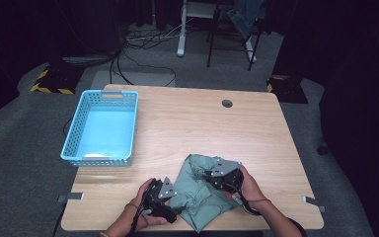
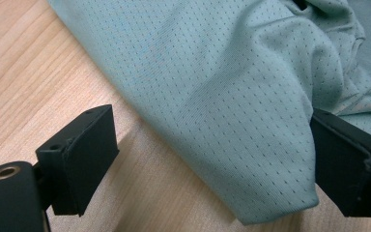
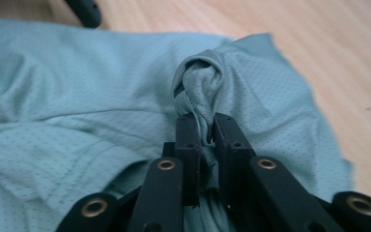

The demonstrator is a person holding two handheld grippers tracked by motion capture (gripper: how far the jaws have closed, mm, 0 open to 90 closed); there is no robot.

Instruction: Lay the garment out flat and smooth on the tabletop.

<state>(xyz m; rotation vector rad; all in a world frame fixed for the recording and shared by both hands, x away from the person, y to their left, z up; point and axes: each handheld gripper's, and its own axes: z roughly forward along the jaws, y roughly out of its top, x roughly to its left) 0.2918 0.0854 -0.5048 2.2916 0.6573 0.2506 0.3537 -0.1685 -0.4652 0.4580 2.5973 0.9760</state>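
A: Where is the garment lying?

B: The pale green mesh-knit cloth lies crumpled on the light wooden surface, at its near edge, between the person's two hands.

A: And the right tongs?

B: Clenched on it — in the right gripper view a bunched fold of the cloth is pinched between the two black jaws, and the fabric bulges into a small knot just past their tips. From the high view they sit on the cloth's right part, with the right hand behind them.

A: The left tongs?

B: Released. In the left gripper view the jaws stand wide apart, low over the wood, and a rounded fold of the cloth lies between them — it reaches the right-hand jaw, while the left-hand one is over bare wood.

A: Anything else there?

B: A light blue perforated plastic basket stands at the far left of the surface, well apart from the cloth.
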